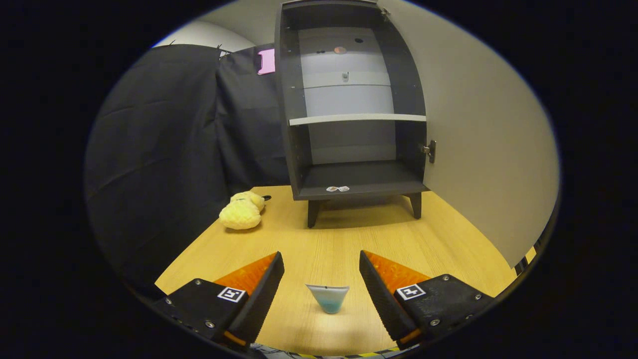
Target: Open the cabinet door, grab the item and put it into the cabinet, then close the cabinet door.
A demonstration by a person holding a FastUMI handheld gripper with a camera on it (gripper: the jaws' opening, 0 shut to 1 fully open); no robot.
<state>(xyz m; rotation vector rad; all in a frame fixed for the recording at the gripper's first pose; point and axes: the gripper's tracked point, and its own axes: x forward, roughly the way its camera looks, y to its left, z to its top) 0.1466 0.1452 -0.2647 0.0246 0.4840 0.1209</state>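
**Cabinet open, plush toy lying on the table**

On the wooden table (329, 249), seen from the gripper view, a small dark cabinet (356, 99) stands on short legs at the far side. Its door (478, 134) is swung fully open to the right, and a metal hinge fitting (429, 151) shows where the door meets the cabinet's right wall. Inside, a pale shelf (356, 119) splits the cabinet into an upper and a lower compartment. Two small stickers (338, 189) sit on the front of the bottom board; I cannot tell what they show.

A yellow plush toy (242, 211) lies on the table to the left of the cabinet, near its front left leg but apart from it, close to the black cloth wall (164, 149). It is well ahead of the fingers and off to their left.

The gripper (321, 279) hovers low over the near part of the table with its fingers spread wide, and nothing is held in them. Between the two fingers, touching neither, a small pale cone-like piece with a bluish tip (327, 297) shows against the table; what it is cannot be told.
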